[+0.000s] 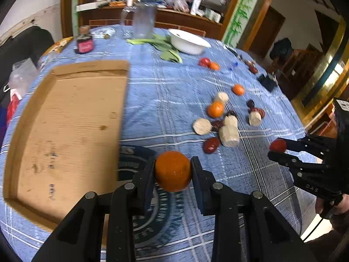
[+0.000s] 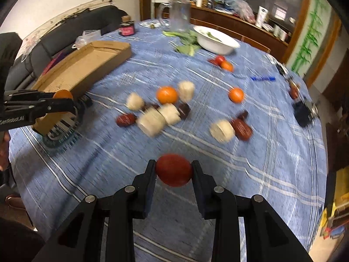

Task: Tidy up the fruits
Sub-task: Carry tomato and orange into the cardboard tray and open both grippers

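Orange tangerine (image 1: 173,171) pinched tight in the left tongs (image 1: 173,170), lifted off the counter (image 1: 174,91), just right of the cardboard tray's (image 1: 65,126) near corner. Red fruit (image 2: 173,170), tomato-looking, clamped the same way in the right tongs (image 2: 173,171), also off the cloth, further right of the tray. Both sets of tongs closed on their catch, pads pressing both sides.

Rest of the pile (image 2: 165,111) sitting on the blue plaid cloth right of the tray: more tangerines, pale cut chunks (bit blurry, can't say what), dark red date-like bits, all bunched close, some touching. Another tangerine (image 2: 236,95) off on its own, farther from the tray. Red fruit and small orange one (image 2: 226,66) together further back. Beyond the tray's far end: white bowl (image 2: 216,40), leafy greens (image 2: 187,43) beside it, clear jug (image 2: 179,15), dark jar (image 2: 127,28).
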The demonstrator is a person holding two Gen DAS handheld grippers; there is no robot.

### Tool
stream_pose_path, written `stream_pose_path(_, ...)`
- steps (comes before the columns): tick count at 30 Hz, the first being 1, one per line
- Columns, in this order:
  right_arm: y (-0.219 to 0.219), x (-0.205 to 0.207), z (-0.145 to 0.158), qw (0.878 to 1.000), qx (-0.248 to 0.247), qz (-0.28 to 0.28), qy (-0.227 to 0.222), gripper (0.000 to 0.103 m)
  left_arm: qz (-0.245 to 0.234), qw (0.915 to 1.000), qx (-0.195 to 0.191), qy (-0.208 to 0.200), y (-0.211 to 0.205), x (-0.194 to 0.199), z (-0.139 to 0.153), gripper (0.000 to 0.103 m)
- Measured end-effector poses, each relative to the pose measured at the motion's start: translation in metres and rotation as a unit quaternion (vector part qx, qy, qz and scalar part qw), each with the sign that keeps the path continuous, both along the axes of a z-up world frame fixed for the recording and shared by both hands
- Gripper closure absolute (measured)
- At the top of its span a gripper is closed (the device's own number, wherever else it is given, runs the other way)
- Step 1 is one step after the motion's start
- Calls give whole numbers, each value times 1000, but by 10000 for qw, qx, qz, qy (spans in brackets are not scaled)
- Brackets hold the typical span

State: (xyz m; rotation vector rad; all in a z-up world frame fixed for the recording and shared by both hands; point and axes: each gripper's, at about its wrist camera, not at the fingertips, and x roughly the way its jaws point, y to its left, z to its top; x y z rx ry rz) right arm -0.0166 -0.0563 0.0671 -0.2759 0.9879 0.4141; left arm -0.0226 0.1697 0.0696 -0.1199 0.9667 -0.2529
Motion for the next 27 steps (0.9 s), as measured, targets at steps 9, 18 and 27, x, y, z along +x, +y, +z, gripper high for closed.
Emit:
stream_pose_path(9, 86, 34, 22, 9968, 364, 708, 41, 68, 784, 9969, -14, -90, 74, -12, 11, 72)
stream_pose_path(18, 180, 76, 24, 9916, 517, 1182, 60, 68, 1394, 9900, 231, 40, 143, 12, 0, 72)
stream_pose_path(27, 245, 140, 4, 9921, 511, 1143, 43, 68, 1518, 9875, 399, 117, 175, 76, -13, 72)
